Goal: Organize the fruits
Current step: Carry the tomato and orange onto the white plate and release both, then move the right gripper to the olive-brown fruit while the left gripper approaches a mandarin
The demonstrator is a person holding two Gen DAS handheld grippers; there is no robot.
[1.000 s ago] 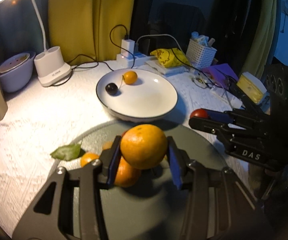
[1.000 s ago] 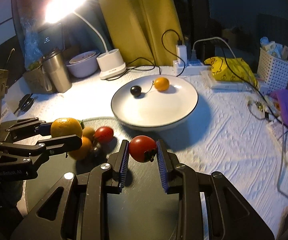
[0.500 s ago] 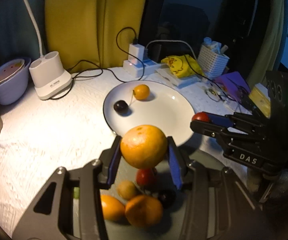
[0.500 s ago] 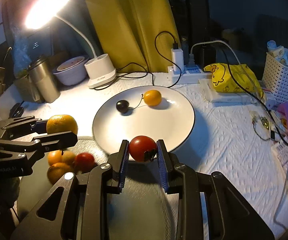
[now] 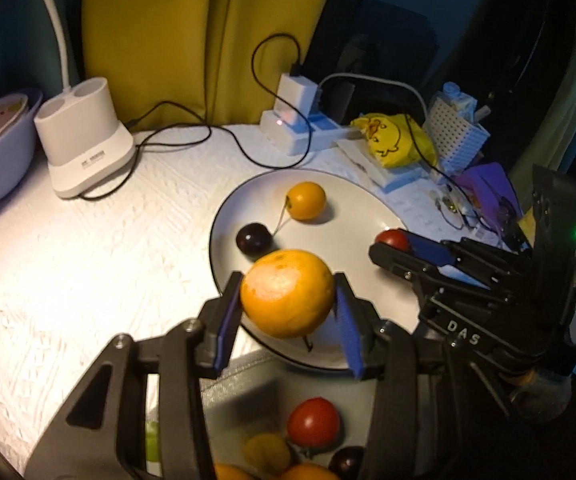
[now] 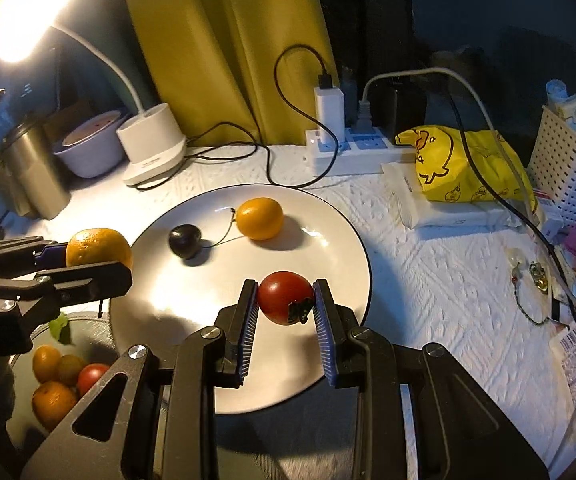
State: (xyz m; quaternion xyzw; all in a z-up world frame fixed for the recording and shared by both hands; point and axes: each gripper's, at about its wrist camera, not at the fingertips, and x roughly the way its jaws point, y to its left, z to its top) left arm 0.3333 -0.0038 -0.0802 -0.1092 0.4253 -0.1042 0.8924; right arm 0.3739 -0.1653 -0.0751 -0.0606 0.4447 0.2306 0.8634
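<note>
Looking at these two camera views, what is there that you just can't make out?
- Grey tray, left wrist view: the left gripper holding the orange and the bottom edge cut off its fruit, so no count.
- Same tray, right wrist view: gripper frames cover most of it.
- White plate: its near rim hides behind the right gripper holding the tomato.
- Lamp base lettering: too small.

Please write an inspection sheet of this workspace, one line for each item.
Surface: white textured cloth.
Job's things: white plate holds a small orange fruit and a dark cherry; grey tray holds more fruit.
Clutter: basket, yellow bag, bowl, steel cup.
Grippers: left gripper shut on orange; right gripper shut on tomato.
Cables: black cable to power strip.
Surroundings: lamp, yellow curtain.
</note>
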